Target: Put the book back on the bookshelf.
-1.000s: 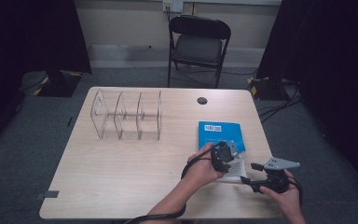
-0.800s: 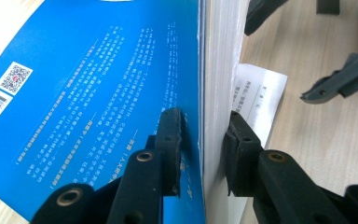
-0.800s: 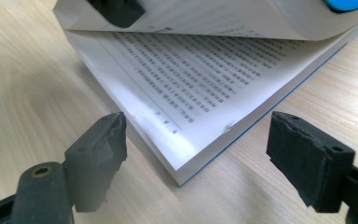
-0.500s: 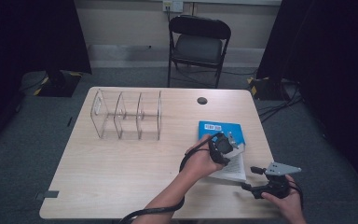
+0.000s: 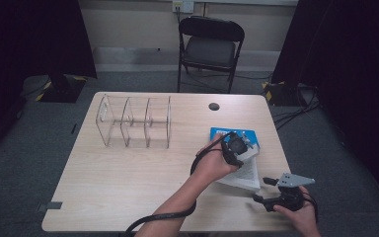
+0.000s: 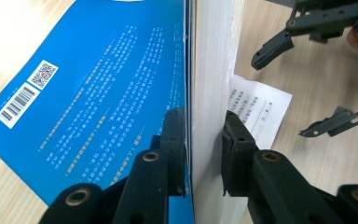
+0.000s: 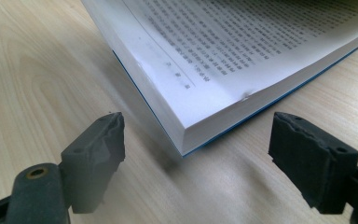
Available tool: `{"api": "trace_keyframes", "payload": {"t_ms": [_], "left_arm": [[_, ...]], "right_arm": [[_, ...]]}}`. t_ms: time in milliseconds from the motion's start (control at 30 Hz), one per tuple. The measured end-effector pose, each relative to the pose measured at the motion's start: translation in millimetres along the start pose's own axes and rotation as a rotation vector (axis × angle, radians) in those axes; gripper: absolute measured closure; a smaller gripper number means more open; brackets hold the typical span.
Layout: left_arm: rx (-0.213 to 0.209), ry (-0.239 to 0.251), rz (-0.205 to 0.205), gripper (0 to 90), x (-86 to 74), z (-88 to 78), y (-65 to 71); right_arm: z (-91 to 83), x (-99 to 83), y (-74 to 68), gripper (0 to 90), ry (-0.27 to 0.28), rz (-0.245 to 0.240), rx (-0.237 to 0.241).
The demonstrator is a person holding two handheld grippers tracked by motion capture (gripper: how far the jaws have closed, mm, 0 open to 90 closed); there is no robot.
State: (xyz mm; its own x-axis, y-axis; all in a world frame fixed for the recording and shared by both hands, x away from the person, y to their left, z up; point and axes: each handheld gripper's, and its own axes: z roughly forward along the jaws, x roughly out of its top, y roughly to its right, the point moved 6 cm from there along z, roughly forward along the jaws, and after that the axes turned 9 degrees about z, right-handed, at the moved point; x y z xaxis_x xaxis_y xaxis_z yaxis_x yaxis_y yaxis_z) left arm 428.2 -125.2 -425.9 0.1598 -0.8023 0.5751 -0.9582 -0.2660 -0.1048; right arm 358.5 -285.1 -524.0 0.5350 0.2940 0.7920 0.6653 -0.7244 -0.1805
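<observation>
Left gripper view: your left gripper (image 6: 204, 154) jaws clamp the blue book's (image 6: 102, 93) page block near the counter's right edge; right gripper (image 7: 196, 158) jaws apart. Lift slowly, keeping pages together.

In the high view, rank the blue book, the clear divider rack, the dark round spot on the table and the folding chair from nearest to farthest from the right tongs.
1. Blue book, just up-left of the right tongs.
2. Dark round spot, toward the table's far edge.
3. Clear divider rack, far left on the table.
4. Folding chair, beyond the table.
</observation>
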Motion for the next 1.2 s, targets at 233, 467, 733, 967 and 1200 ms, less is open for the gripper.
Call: {"api": "trace_keyframes", "payload": {"t_ms": [233,467,733,967,1200], "left_arm": [[-0.007,-0.021,-0.021,75.0,5.9,-6.6,-6.2],[-0.015,-0.026,-0.036,75.1,8.8,-9.3,-8.8],[-0.010,-0.032,-0.030,75.3,11.1,-13.1,-12.0],[-0.009,-0.042,-0.045,75.4,13.5,-15.7,-13.4],[-0.009,-0.046,-0.048,75.4,15.8,-16.3,-14.1]], "right_arm": [[4.6,-1.5,3.8,17.9,-0.011,0.002,-0.032],[10.6,-1.1,3.5,17.9,-0.031,-0.015,-0.051],[16.5,1.3,6.3,18.4,-0.024,-0.016,-0.076],[19.5,3.2,4.6,18.4,-0.026,-0.016,-0.068],[18.9,3.6,3.0,18.2,-0.014,0.003,-0.071]]}}
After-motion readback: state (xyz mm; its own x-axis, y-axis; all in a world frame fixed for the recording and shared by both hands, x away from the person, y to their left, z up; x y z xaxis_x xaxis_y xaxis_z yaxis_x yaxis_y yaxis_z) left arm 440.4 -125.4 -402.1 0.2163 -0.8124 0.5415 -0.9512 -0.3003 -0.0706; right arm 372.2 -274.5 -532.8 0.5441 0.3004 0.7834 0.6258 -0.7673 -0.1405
